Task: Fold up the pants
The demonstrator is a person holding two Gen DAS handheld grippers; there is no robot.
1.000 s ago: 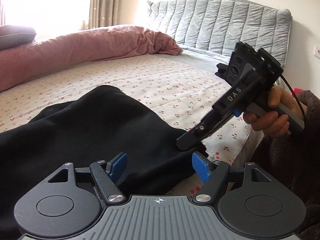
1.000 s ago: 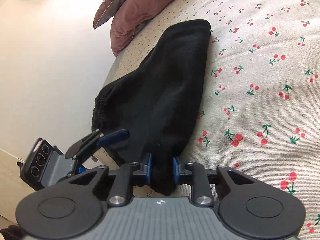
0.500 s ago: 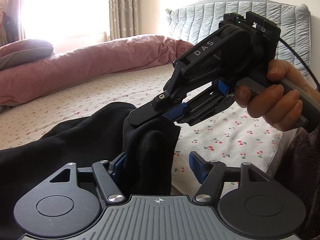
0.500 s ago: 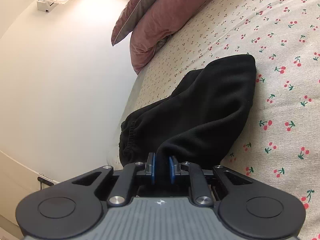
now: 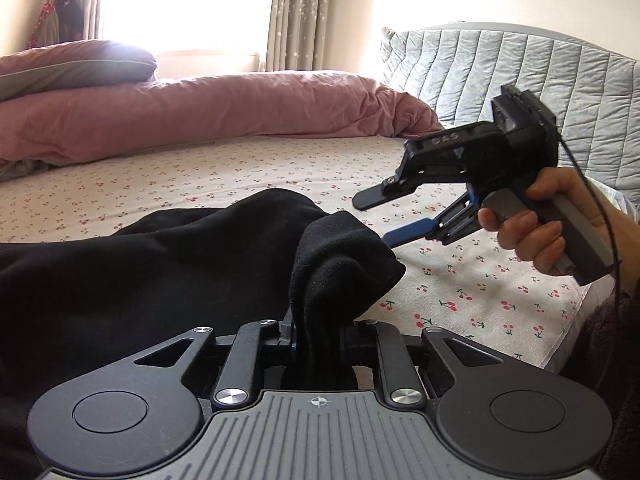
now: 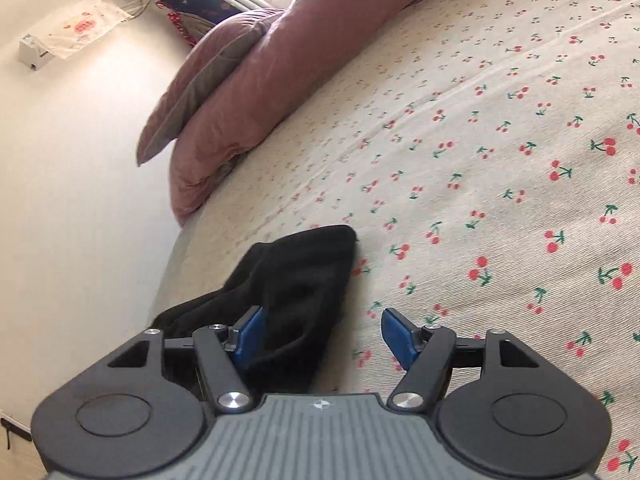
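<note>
Black pants (image 5: pixel 160 276) lie on the cherry-print bed sheet (image 5: pixel 460 280). My left gripper (image 5: pixel 318 340) is shut on a bunched end of the pants and holds it lifted. My right gripper (image 5: pixel 374 218) shows in the left wrist view to the right, open and empty, a little beyond the held cloth. In the right wrist view my right gripper (image 6: pixel 322 330) stands open above the sheet (image 6: pixel 500 200), with the pants (image 6: pixel 296 292) below its left finger.
A pink duvet (image 5: pixel 200 116) lies along the far side of the bed, with a pillow (image 5: pixel 72 68) at far left. A grey quilted headboard (image 5: pixel 520 80) stands at the right. The bed edge and a wall (image 6: pixel 80 200) lie left in the right wrist view.
My right gripper let go of the pants end, opened and drew back to the right. My left gripper closed on that end, which now hangs from it.
</note>
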